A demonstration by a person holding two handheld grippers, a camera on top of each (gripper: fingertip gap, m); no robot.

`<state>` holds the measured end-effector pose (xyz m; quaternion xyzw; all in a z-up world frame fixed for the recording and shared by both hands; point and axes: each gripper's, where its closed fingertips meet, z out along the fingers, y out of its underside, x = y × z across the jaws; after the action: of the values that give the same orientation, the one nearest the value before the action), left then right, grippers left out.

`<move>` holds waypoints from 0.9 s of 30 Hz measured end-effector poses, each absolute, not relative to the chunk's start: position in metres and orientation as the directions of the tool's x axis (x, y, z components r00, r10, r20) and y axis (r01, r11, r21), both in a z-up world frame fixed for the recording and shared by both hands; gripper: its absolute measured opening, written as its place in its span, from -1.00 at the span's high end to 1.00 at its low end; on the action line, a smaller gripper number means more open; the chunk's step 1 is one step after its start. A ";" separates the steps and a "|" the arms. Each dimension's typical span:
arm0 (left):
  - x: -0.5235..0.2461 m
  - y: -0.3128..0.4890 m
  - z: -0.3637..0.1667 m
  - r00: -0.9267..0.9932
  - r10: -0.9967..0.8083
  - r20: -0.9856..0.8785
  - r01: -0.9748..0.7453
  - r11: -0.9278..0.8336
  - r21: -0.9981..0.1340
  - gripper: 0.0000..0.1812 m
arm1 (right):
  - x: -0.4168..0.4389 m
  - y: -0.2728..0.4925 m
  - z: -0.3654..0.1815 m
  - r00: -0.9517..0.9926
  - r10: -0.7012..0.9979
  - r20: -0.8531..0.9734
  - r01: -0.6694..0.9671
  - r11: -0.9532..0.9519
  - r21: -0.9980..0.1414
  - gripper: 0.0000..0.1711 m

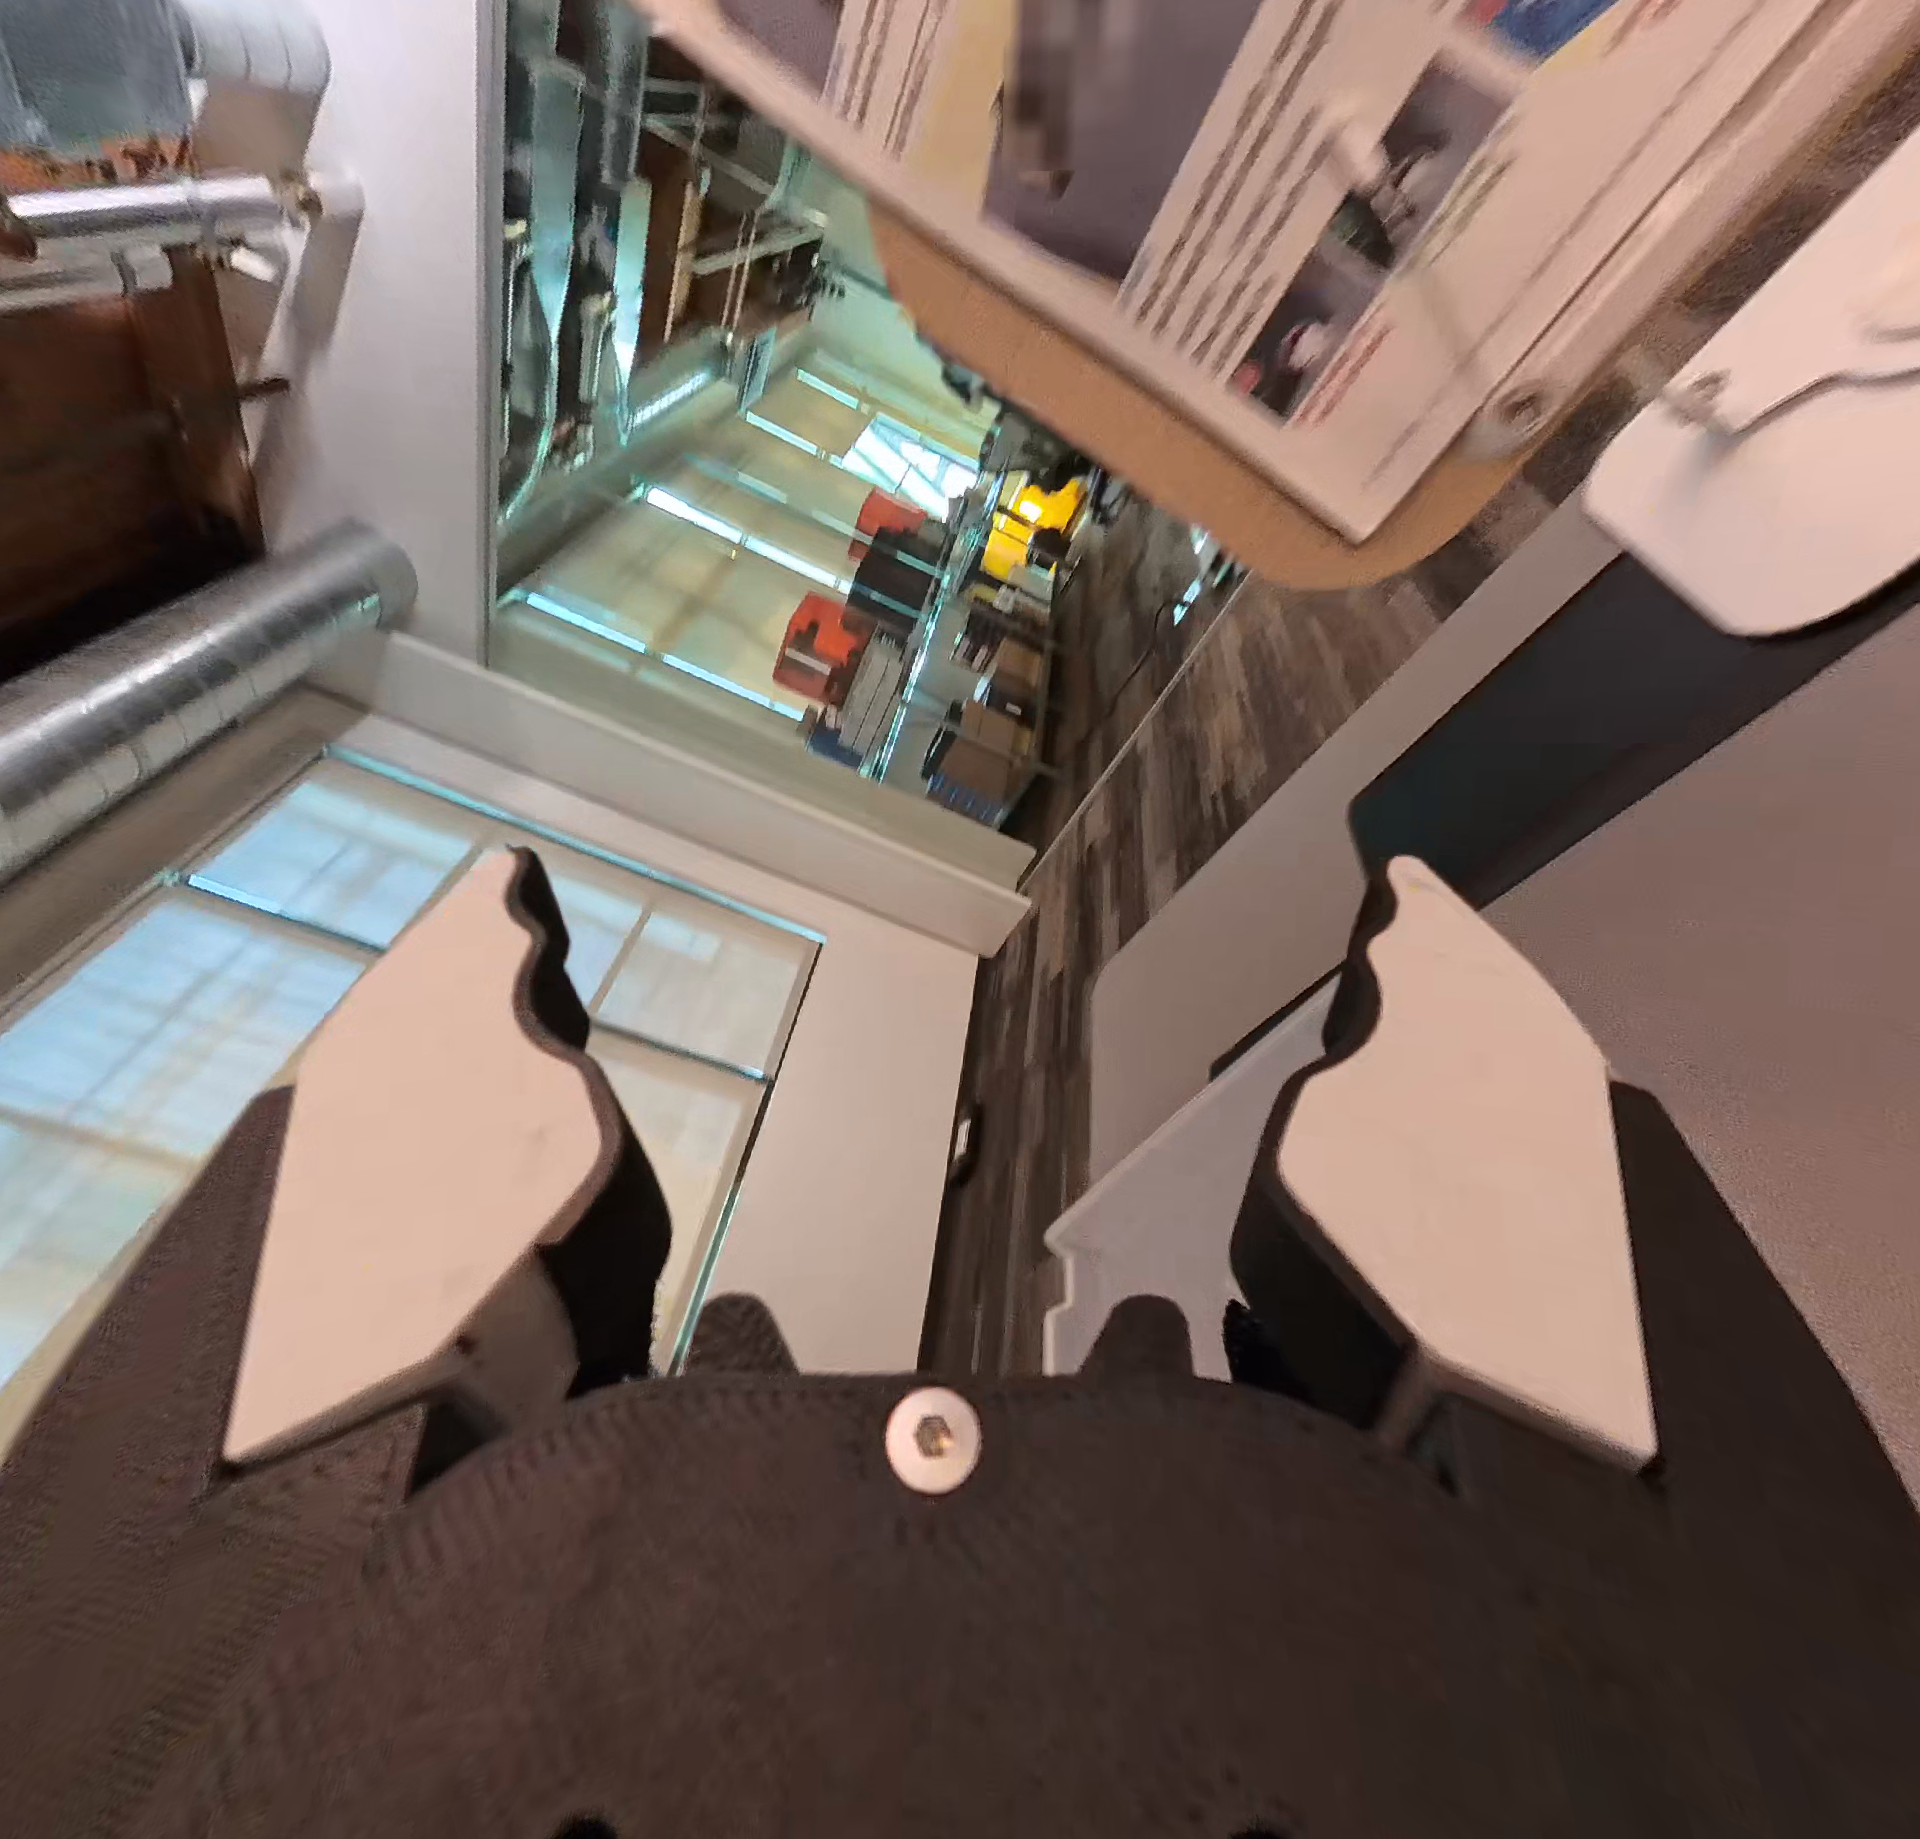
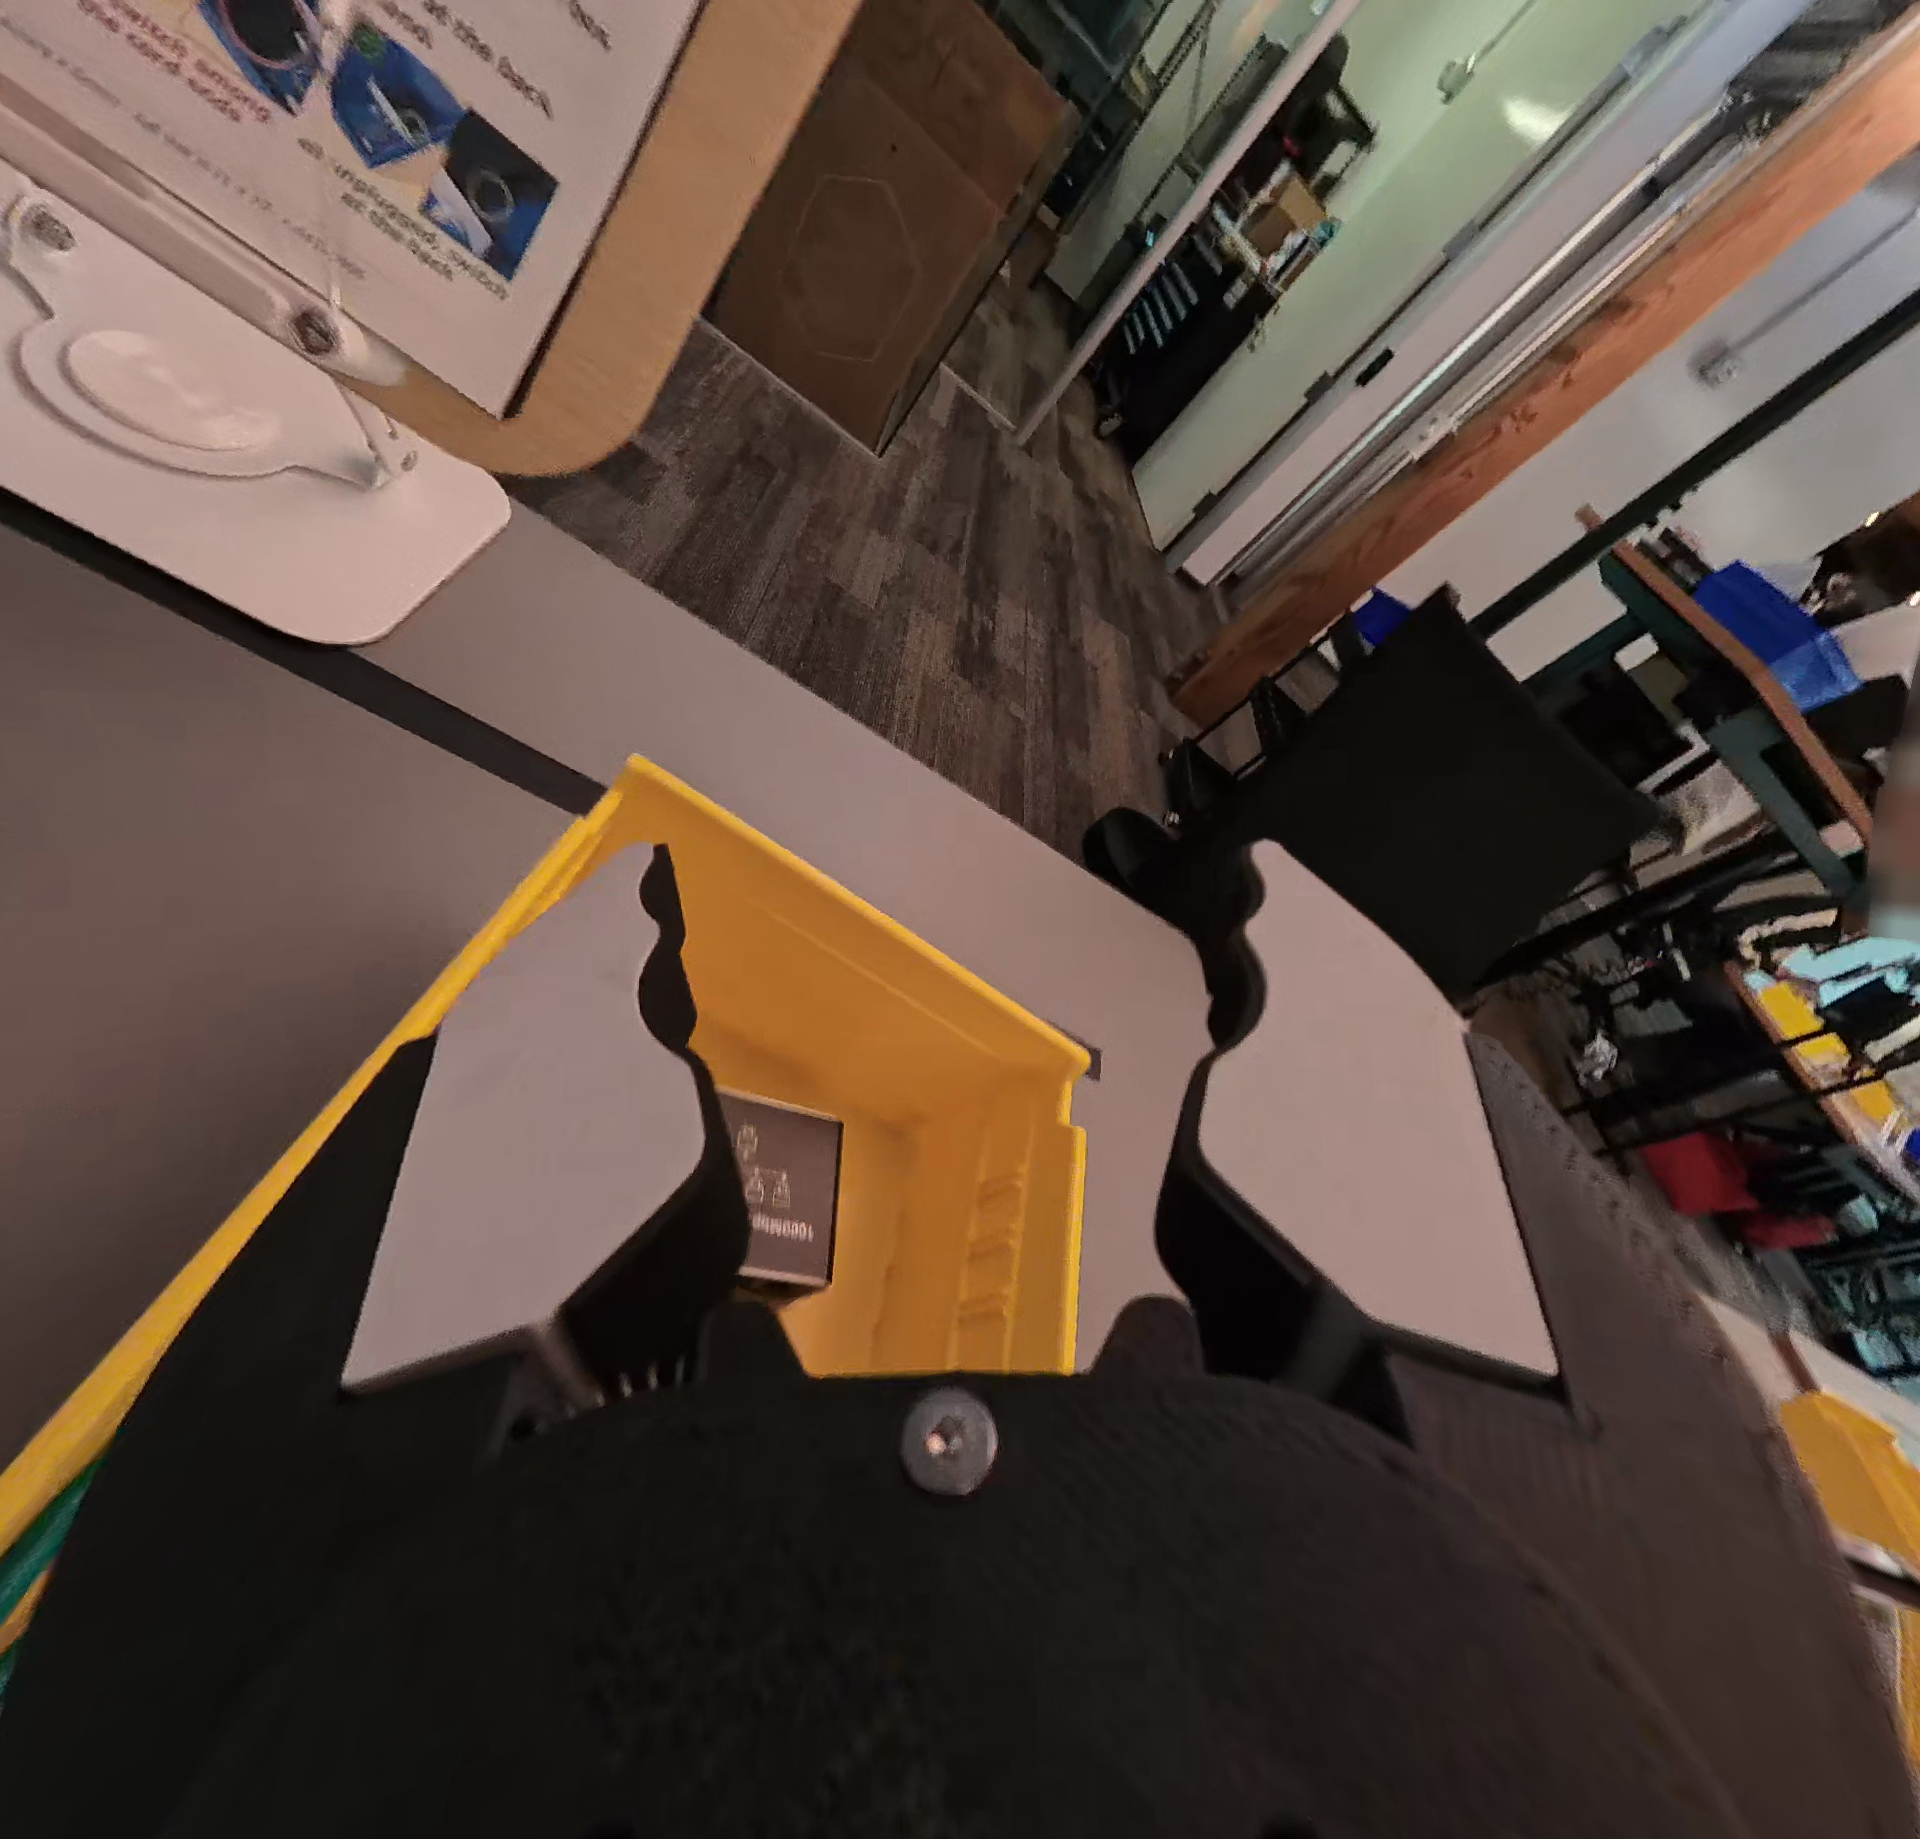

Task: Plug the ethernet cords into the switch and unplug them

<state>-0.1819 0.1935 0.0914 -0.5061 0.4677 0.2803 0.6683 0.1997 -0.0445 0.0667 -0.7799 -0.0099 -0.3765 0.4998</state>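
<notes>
In the right wrist view a small dark grey box, the switch (image 2: 795, 1192), lies inside a yellow plastic bin (image 2: 935, 1041) on a grey table (image 2: 260, 854). My right gripper (image 2: 951, 906) is open and empty, held above the bin with the switch partly hidden behind its left finger. No ethernet cords show in either view. In the left wrist view my left gripper (image 1: 961, 885) is open and empty, rolled sideways and pointing out across the room, with nothing between its fingers.
A white stand base (image 2: 239, 439) with an instruction sheet (image 2: 343, 106) sits at the table's far edge; the sheet (image 1: 1195, 127) and base (image 1: 1766, 439) also show in the left wrist view. Beyond are carpet floor (image 2: 914, 563), glass walls, shelving and a black chair (image 2: 1434, 802).
</notes>
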 end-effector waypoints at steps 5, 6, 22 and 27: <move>-0.144 0.170 0.083 0.327 -0.053 -0.943 -0.840 0.441 -0.316 -0.58 | 0.172 -0.023 0.077 0.723 -0.335 0.604 0.477 -0.389 -0.788 -0.15; -0.138 0.168 0.084 0.311 -0.041 -0.950 -0.839 0.458 -0.294 -0.58 | 0.170 -0.020 0.074 0.707 -0.328 0.626 0.492 -0.407 -0.769 -0.15; -0.142 0.186 0.096 -0.138 0.159 -0.978 -0.881 0.431 0.194 -0.59 | 0.030 0.039 0.072 0.157 0.017 0.987 0.907 -0.398 -0.138 -0.14; -0.151 0.171 0.092 -0.175 0.180 -0.968 -0.872 0.429 0.237 -0.56 | 0.028 0.023 0.055 0.055 0.122 0.991 0.892 -0.452 0.006 -0.05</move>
<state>-0.1508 0.1712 0.0923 -0.2804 0.6168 0.4551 0.5778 0.0283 0.0230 0.0551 -0.6405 -0.3958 -0.5618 0.3426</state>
